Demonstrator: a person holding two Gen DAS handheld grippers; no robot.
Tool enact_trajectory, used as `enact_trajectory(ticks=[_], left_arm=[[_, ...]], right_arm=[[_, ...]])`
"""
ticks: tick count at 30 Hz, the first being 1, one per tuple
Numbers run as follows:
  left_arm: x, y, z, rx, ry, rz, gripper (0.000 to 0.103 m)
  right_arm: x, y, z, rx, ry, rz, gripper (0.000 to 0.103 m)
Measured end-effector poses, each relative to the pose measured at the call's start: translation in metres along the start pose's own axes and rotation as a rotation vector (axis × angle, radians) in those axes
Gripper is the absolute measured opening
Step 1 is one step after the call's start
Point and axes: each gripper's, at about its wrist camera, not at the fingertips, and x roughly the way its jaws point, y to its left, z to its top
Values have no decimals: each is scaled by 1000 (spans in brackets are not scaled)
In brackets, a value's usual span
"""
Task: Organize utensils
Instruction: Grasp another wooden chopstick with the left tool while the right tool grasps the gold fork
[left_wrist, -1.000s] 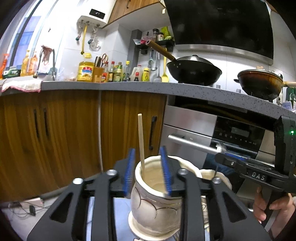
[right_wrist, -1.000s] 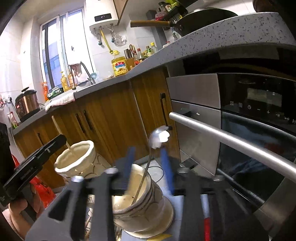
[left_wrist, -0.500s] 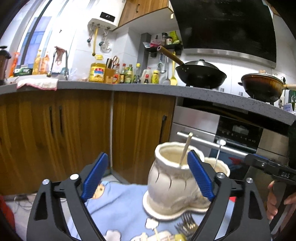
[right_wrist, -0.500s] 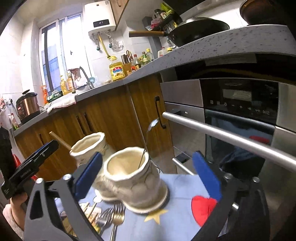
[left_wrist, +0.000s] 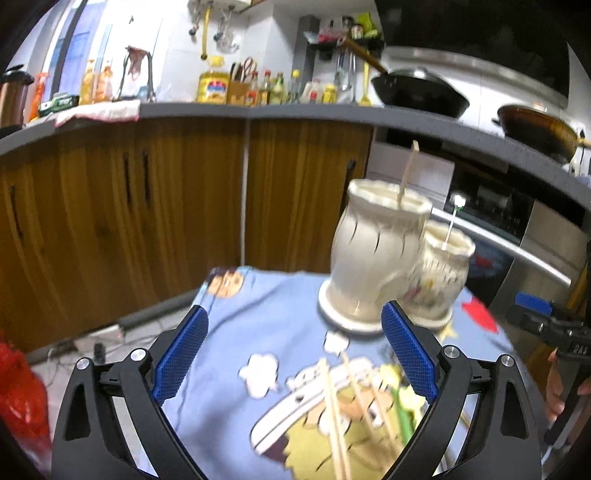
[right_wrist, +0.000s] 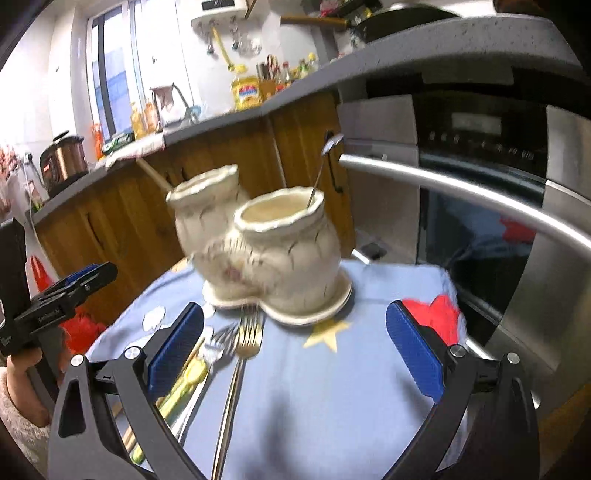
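Note:
Two joined cream ceramic holders stand on a blue cartoon cloth (left_wrist: 258, 314). The taller holder (left_wrist: 376, 243) holds one wooden chopstick (left_wrist: 406, 173). The lower holder (right_wrist: 291, 247) holds a metal spoon (right_wrist: 321, 166). My left gripper (left_wrist: 295, 354) is open and empty, above loose chopsticks (left_wrist: 336, 417) on the cloth. My right gripper (right_wrist: 291, 350) is open and empty, above forks (right_wrist: 247, 332) and a green-handled utensil (right_wrist: 181, 384) lying in front of the holders.
Wooden cabinets (left_wrist: 110, 214) and a grey counter (left_wrist: 221, 110) with bottles and woks stand behind. An oven with a steel handle (right_wrist: 461, 192) is close on the right. The cloth's far edge (left_wrist: 258, 271) drops to the floor.
Both grippers have opened, let go of the chopstick and the spoon in the holders, and pulled back and up. The loose utensils on the cloth now show below them.

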Motion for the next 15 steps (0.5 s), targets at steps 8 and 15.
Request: enact_trajectory(ticks=[8, 15], left_arm=[[19, -4, -18, 59, 156, 50, 94], [31, -10, -34, 119, 259, 70, 94]], right_arm=[[15, 4, -10, -37, 91, -3, 98], [23, 11, -17, -77, 146, -2, 98]])
